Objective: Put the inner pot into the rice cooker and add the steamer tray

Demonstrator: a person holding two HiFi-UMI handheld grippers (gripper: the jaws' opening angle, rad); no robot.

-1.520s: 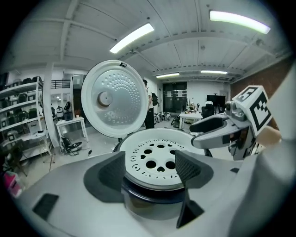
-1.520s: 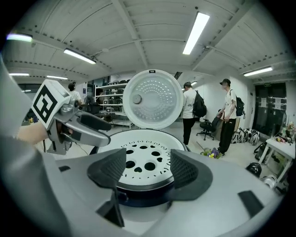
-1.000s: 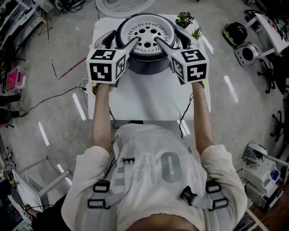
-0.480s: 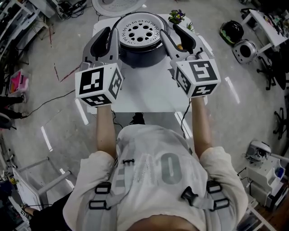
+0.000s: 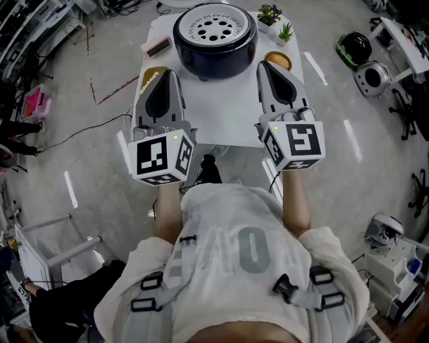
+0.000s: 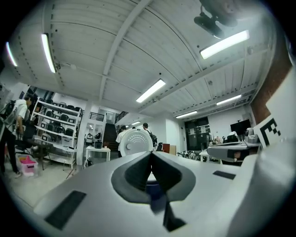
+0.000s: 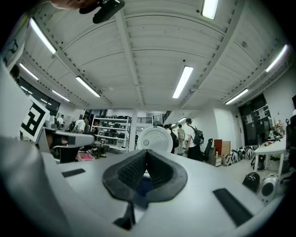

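The dark rice cooker (image 5: 214,47) stands at the far end of the white table (image 5: 221,117). The white perforated steamer tray (image 5: 214,25) lies in its top. My left gripper (image 5: 165,71) hangs over the table's left side, short of the cooker, and my right gripper (image 5: 267,65) over the right side. Both sets of jaws have just been closing with nothing between them, and both are shut and empty now. In the left gripper view the left gripper (image 6: 150,153) shows its pads meeting. The right gripper (image 7: 146,151) shows the same in the right gripper view. The inner pot is hidden.
A round white lid (image 6: 135,141) (image 7: 156,138) stands upright beyond the cooker. On the table lie a small box (image 5: 159,45), two potted plants (image 5: 271,13), an orange bowl (image 5: 279,60) and a yellow dish (image 5: 150,72). People and shelves are in the background.
Both grippers left the steamer tray on the cooker, drew back toward the person and apart, rose a little, and their jaws went from open to shut.
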